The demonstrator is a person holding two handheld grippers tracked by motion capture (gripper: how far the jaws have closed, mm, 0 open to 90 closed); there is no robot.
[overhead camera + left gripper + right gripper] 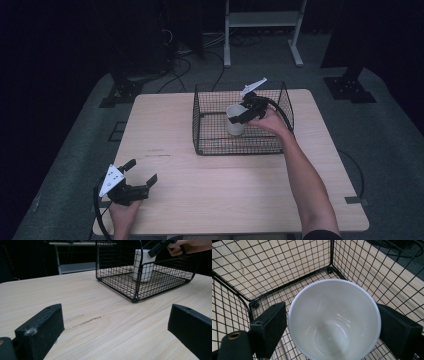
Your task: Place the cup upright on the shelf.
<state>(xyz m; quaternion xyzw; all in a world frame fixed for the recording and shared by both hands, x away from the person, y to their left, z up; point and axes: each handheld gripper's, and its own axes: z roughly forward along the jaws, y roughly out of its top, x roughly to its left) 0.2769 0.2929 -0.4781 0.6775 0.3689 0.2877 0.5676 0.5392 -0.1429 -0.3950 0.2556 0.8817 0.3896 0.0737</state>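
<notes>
A white cup [235,120] [143,265] [334,320] stands upright and empty inside a black wire basket [196,122] [136,287] [331,255] on the far half of the wooden table [225,190]. My right gripper [239,116] [332,315] reaches down into the basket from the right. Its jaws press the cup's rim on both sides, and its black body [156,247] shows over the cup. Near the front left corner of the table, my left gripper [142,171] [116,315] is held low with its jaws wide apart and nothing between them.
The basket walls rise close around the cup. Bare wood lies between the basket and the left gripper. Beyond the table stand a white frame [262,20] and cables on the grey floor [200,55].
</notes>
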